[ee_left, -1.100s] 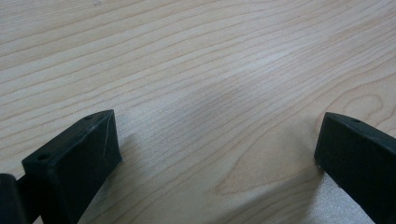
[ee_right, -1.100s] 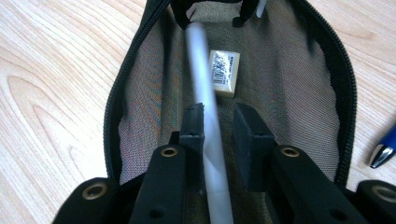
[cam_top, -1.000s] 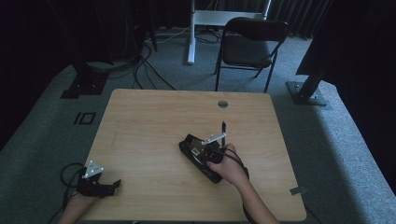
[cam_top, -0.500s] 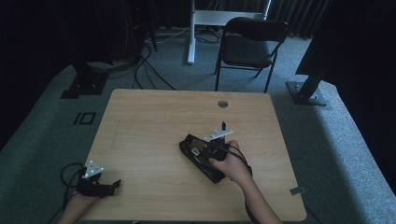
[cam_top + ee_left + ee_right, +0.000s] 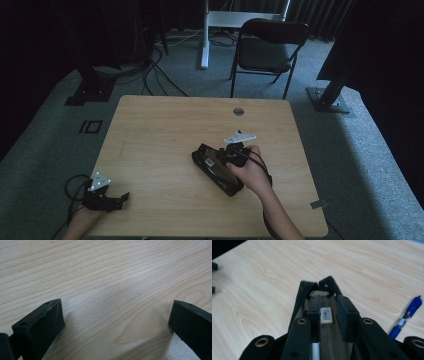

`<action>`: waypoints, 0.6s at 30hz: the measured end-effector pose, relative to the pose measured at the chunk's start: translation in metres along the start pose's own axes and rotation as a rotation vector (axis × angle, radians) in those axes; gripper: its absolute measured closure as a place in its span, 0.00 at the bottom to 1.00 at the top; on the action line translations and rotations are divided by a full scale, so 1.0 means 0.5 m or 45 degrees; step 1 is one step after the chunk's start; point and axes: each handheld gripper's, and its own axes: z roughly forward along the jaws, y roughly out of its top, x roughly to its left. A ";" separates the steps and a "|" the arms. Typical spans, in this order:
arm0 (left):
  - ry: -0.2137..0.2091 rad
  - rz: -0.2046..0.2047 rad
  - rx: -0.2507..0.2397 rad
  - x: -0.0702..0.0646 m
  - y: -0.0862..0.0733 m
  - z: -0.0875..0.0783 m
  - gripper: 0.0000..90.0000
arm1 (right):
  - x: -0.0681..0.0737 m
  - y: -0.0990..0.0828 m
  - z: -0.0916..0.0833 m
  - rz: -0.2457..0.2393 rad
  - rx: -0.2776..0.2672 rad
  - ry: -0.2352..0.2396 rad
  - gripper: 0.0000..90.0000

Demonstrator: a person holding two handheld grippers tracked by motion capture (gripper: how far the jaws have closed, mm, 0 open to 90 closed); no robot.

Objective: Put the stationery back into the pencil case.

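Observation:
A black pencil case (image 5: 226,184) lies open at the table's right middle. My right gripper (image 5: 219,160) hovers just above its mouth, pointing down into it. In the right gripper view the jaws (image 5: 328,307) stand almost together, with a small white labelled eraser (image 5: 326,315) between the pads, so it is shut on the eraser. The case's rim (image 5: 305,285) and brownish lining sit below, with a white pen end (image 5: 315,350) inside. My left gripper (image 5: 121,198) rests at the table's front left corner, its jaws (image 5: 115,317) wide apart over bare wood.
A blue pen (image 5: 405,316) lies on the wooden table (image 5: 165,125) just right of the case. A round cable hole (image 5: 238,111) is near the far edge. A black chair (image 5: 265,47) stands beyond the table.
My right gripper has risen a little above the pencil case with its jaws still nearly together. The left gripper has stayed where it was.

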 end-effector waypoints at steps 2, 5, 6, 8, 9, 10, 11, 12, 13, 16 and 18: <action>0.000 0.000 0.000 0.000 0.000 0.000 0.00 | -0.005 0.003 -0.001 0.014 -0.025 -0.018 0.81; 0.000 0.002 0.001 0.000 0.000 0.000 0.00 | -0.015 0.008 -0.003 0.037 -0.063 -0.059 0.81; 0.000 0.002 0.001 0.000 0.000 0.000 0.00 | -0.019 0.009 -0.003 0.043 -0.071 -0.067 0.80; 0.000 0.003 0.001 0.000 0.000 0.000 0.00 | -0.026 0.011 -0.004 0.058 -0.085 -0.091 0.81; 0.000 0.002 0.001 0.000 0.000 0.000 0.00 | -0.032 0.012 -0.003 0.069 -0.097 -0.107 0.81; 0.000 0.002 0.001 0.000 0.000 0.000 0.00 | -0.032 0.012 -0.003 0.069 -0.097 -0.107 0.81; 0.000 0.002 0.001 0.000 0.000 0.000 0.00 | -0.034 0.013 -0.002 0.071 -0.095 -0.124 0.81; 0.000 0.002 0.001 0.000 0.000 0.000 0.00 | -0.037 0.012 -0.001 0.077 -0.099 -0.133 0.81; 0.000 0.002 0.001 0.000 0.000 0.000 0.00 | -0.041 0.012 0.000 0.082 -0.100 -0.137 0.81; 0.000 0.002 0.001 0.000 0.000 0.000 0.00 | -0.048 0.011 0.004 0.085 -0.084 -0.148 0.81; 0.000 0.002 0.001 0.000 0.000 0.000 0.00 | -0.053 0.010 0.007 0.086 -0.088 -0.166 0.80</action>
